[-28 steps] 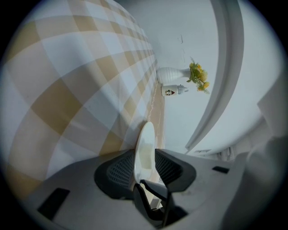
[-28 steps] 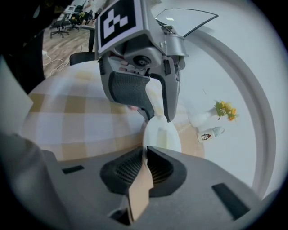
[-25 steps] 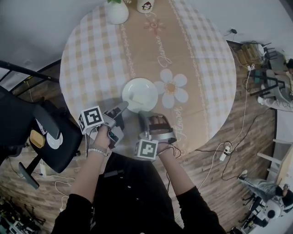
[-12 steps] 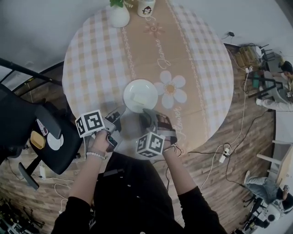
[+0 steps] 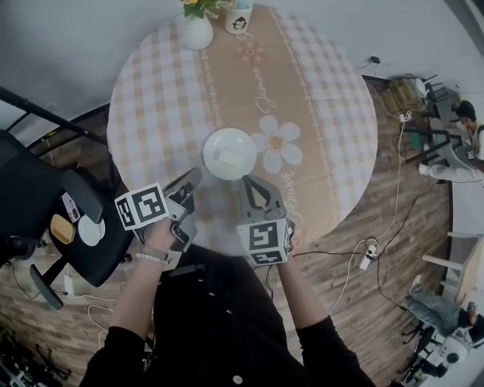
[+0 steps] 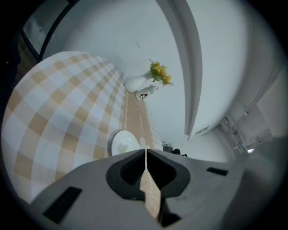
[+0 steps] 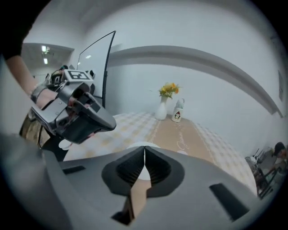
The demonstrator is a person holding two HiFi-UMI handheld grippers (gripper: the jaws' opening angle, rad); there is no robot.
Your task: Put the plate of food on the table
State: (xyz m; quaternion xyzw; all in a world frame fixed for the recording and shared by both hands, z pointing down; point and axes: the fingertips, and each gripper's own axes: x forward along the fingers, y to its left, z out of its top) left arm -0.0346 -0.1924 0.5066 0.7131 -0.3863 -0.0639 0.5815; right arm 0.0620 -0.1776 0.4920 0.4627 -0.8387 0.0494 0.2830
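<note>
A white plate (image 5: pixel 229 153) with a pale piece of food rests on the round checked table (image 5: pixel 151 91), near its front edge. My left gripper (image 5: pixel 192 177) hovers just left of and below the plate, apart from it. Its jaws have just been closing, nothing lies between them, and the left gripper view shows them shut (image 6: pixel 146 152) with the plate (image 6: pixel 123 143) beyond. My right gripper (image 5: pixel 252 184) hangs just below the plate's right side, also apart. Its jaws have just closed and meet empty (image 7: pixel 144 155), with the plate rim (image 7: pixel 135 146) behind them.
A white vase (image 5: pixel 198 32) of yellow flowers and a small mug (image 5: pixel 240 20) stand at the table's far edge. A black chair (image 5: pixel 45 204) sits at the left of the table. Cables and a power strip (image 5: pixel 368 253) lie on the wooden floor at the right.
Both grippers have pulled back from the plate and risen, and their jaws have closed. The right gripper has rolled so its marker cube faces up. The plate stays on the table.
</note>
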